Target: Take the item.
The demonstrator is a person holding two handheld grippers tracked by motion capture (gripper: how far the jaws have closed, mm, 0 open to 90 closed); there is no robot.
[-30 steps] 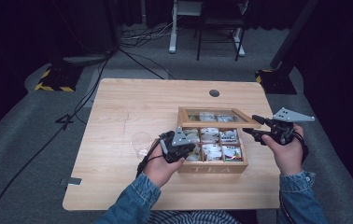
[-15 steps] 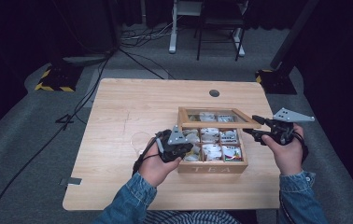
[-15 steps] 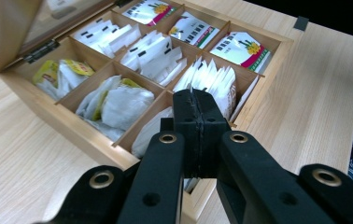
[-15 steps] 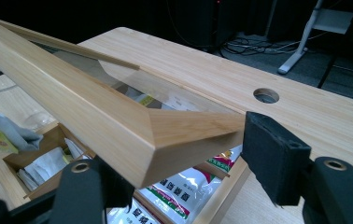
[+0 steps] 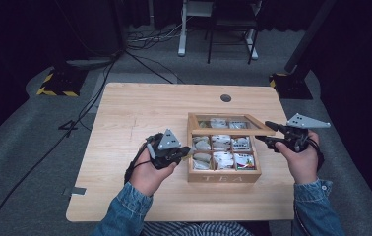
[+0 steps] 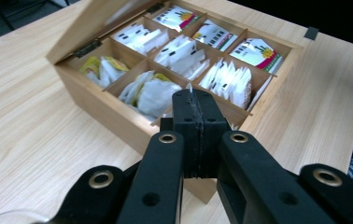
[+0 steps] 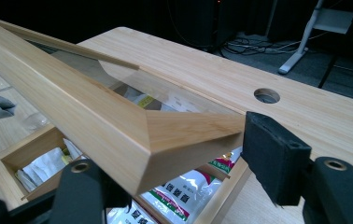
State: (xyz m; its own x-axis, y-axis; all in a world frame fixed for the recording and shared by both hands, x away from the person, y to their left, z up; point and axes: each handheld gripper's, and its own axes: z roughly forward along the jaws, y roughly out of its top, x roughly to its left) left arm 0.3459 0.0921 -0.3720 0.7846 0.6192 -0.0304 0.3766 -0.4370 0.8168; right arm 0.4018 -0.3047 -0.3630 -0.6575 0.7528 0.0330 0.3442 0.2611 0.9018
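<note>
A wooden tea box (image 5: 223, 176) stands on the table, its compartments full of tea bags (image 5: 222, 158). The glass-paned lid (image 5: 233, 131) is tilted up, and my right gripper (image 5: 263, 132) is shut on its right front corner. In the right gripper view the lid (image 7: 95, 116) lies between the jaws of the right gripper (image 7: 179, 154). Just left of the box, my left gripper (image 5: 186, 150) is shut. In the left gripper view its pads (image 6: 194, 100) pinch a thin white sliver above the box's near wall (image 6: 109, 109); I cannot tell what the sliver is.
The light wooden table (image 5: 139, 108) has a round cable hole (image 5: 226, 98) behind the box. A clear glass (image 6: 2, 218) stands close by the left hand. Cables, a chair base and a stand are on the floor beyond the table.
My left gripper has drawn back to the left, away from the box's compartments. The right gripper and the raised lid have stayed where they were.
</note>
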